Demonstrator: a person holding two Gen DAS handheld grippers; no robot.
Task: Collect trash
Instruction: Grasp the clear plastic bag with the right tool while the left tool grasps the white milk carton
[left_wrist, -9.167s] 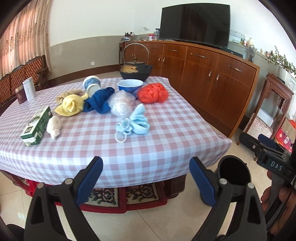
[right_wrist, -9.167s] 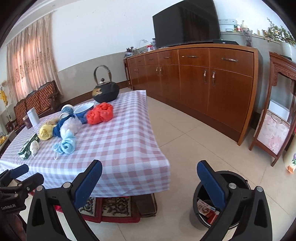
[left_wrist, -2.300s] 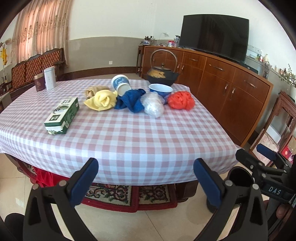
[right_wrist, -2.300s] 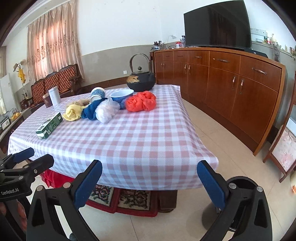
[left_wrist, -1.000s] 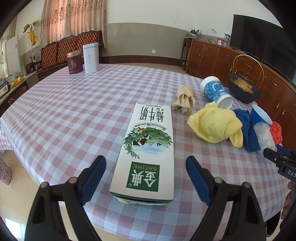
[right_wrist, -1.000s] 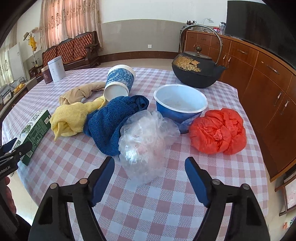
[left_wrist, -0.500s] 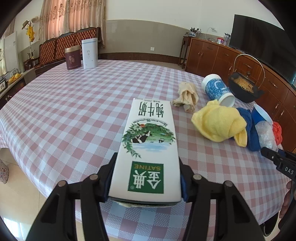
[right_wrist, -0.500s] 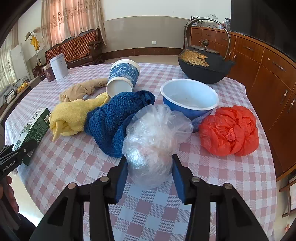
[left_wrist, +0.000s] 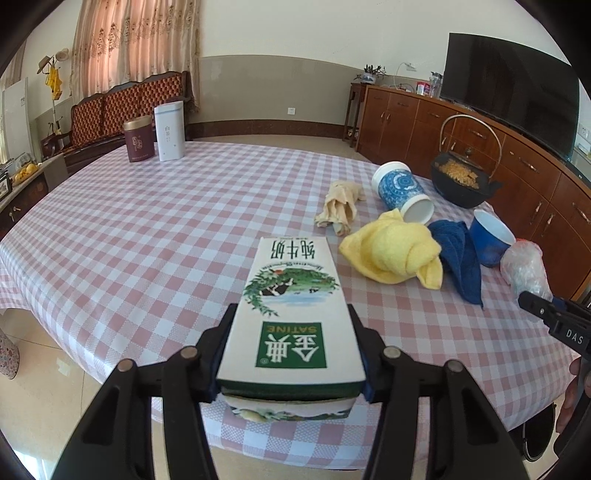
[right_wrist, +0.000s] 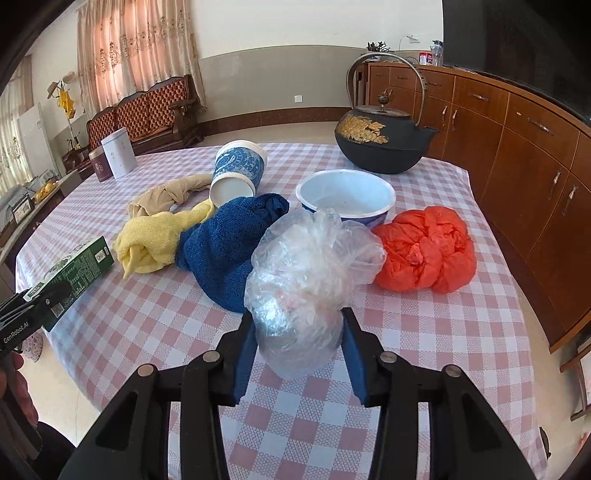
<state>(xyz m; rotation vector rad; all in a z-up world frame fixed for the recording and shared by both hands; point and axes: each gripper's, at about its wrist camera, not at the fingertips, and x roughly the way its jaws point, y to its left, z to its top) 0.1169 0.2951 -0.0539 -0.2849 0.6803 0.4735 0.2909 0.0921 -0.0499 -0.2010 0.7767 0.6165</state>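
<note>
Left tongs (left_wrist: 291, 354) are clamped on the near end of a Satine milk carton (left_wrist: 293, 306), which lies flat at the front edge of the counter (left_wrist: 155, 236) — a checked pink-and-white cloth covers it. Right tongs (right_wrist: 299, 354) are clamped on a crumpled clear plastic bag (right_wrist: 308, 269), which sits on the counter touching a blue knitted cloth (right_wrist: 229, 243) and just in front of a blue bowl (right_wrist: 345, 197). A crumpled orange plastic bag (right_wrist: 424, 249) lies just right of the clear one. A yellow towel (left_wrist: 391, 254), a tipped blue patterned cup (left_wrist: 402, 190) and a black iron kettle (right_wrist: 384, 142) lie further back.
</note>
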